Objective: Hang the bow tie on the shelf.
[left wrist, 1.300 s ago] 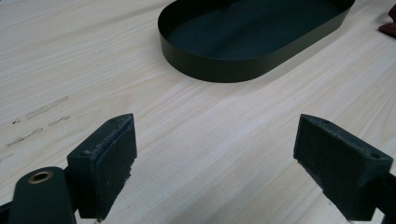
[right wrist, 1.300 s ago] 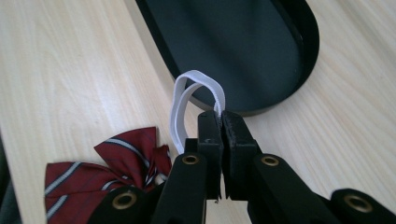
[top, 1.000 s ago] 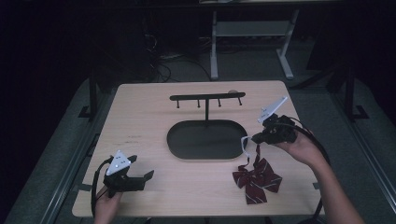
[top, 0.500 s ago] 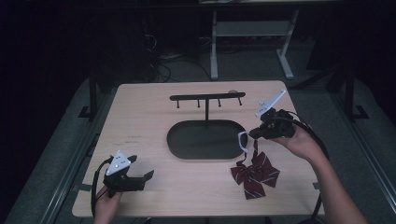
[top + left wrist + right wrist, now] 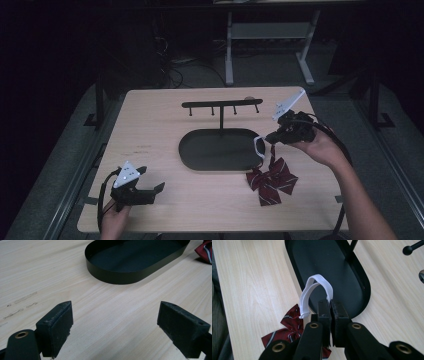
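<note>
As the right claw (image 5: 267, 138), clamped on the white strap (image 5: 317, 287), has risen, the maroon bow tie (image 5: 272, 179) starts lifting off the counter (image 5: 150, 130) beside the black stand (image 5: 221, 125) (likely its destination); left claw (image 5: 115, 327) waits wide.

One bow tie (image 5: 271, 178) at 4 o'clock, one oval tray (image 5: 200, 155) at centre, one four-peg rack (image 5: 221, 104) at 12 o'clock, two grippers.

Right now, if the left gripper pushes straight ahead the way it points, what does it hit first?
Probably the black tray. The left gripper has open jaws with bare table ahead, then the tray's near wall; the height is hard to judge.
</note>
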Demonstrator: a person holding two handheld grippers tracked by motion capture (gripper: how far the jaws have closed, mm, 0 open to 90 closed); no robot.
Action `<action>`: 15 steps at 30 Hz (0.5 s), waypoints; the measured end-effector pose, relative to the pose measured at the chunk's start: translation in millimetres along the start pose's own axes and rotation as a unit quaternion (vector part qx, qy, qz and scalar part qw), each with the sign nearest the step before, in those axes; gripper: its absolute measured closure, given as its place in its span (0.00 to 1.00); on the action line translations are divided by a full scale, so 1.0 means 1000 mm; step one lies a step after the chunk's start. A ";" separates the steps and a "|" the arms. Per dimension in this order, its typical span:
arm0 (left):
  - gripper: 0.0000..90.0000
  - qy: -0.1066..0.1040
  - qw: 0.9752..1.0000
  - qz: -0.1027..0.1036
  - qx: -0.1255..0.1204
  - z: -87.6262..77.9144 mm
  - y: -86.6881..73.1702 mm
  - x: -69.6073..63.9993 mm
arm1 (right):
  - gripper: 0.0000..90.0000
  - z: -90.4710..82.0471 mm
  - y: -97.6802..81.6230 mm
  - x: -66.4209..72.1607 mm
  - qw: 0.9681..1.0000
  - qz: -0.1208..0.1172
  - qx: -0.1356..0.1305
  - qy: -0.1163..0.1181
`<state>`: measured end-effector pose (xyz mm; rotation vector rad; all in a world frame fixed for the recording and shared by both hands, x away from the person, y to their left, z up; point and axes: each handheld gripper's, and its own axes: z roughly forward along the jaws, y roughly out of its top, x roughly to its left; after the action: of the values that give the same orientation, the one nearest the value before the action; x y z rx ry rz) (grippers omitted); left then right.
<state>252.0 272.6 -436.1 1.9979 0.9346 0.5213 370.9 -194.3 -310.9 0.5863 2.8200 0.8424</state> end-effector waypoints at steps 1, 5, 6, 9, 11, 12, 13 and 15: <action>0.14 0.000 1.000 0.000 0.000 0.000 0.000 0.000 | 0.97 0.000 0.000 0.000 1.000 -0.001 -0.001 -0.001; 0.14 0.000 1.000 0.000 0.000 0.000 0.000 0.000 | 0.97 -0.002 0.002 -0.002 1.000 -0.005 -0.006 -0.002; 0.14 0.000 1.000 0.000 0.000 0.000 0.000 0.000 | 0.97 -0.003 0.003 -0.002 1.000 -0.002 -0.006 0.000; 0.14 0.001 1.000 0.000 0.000 0.000 0.000 0.000 | 0.97 -0.003 0.003 -0.003 1.000 -0.003 -0.008 0.001; 0.14 0.000 1.000 0.000 0.001 0.000 0.000 0.000 | 0.97 -0.003 0.004 -0.003 1.000 -0.002 -0.007 0.001; 0.14 0.000 1.000 0.000 0.000 0.000 0.000 0.000 | 0.97 -0.003 0.004 -0.004 1.000 -0.002 -0.008 0.002; 0.14 0.000 1.000 0.000 0.000 0.000 0.000 0.000 | 0.97 -0.003 0.004 -0.004 1.000 0.000 -0.007 0.002; 0.14 0.000 1.000 0.000 0.000 0.000 0.000 0.000 | 0.97 -0.004 0.005 -0.005 1.000 -0.003 -0.009 0.002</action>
<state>252.1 272.6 -436.1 1.9977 0.9348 0.5210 376.2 -194.2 -305.0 0.5729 2.8137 0.8672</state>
